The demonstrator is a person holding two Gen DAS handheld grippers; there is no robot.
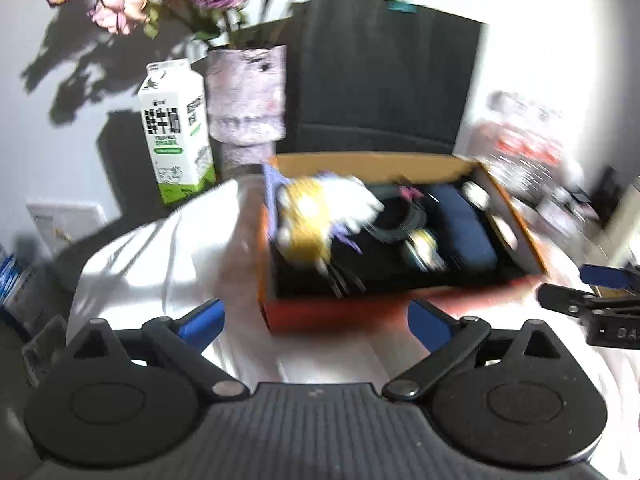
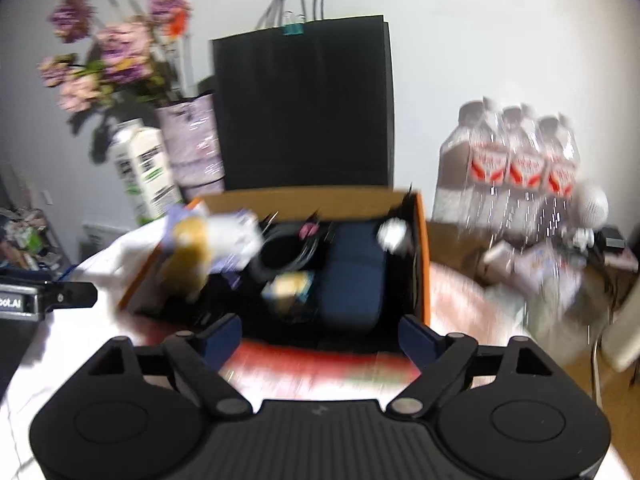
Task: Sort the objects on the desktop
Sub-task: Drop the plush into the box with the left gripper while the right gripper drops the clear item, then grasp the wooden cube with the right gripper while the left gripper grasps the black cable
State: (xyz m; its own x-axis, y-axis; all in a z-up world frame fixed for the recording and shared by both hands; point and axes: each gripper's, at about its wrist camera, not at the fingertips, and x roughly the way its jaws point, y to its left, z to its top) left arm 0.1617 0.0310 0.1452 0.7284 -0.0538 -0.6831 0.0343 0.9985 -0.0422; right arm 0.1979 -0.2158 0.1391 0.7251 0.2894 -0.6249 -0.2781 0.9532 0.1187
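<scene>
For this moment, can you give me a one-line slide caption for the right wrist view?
Open right gripper hangs empty before the orange box of sorted items, black paper bag behind.

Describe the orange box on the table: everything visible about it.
The orange box is an open, lidless cardboard box, orange outside with plain brown inner walls and a dark interior. It sits upright on the white-covered table, in front of a black paper bag. Inside lie a navy pouch, a black ring-shaped item, a yellow-and-white packet leaning over its left wall, and small blurred items. Neither gripper touches it.
</scene>
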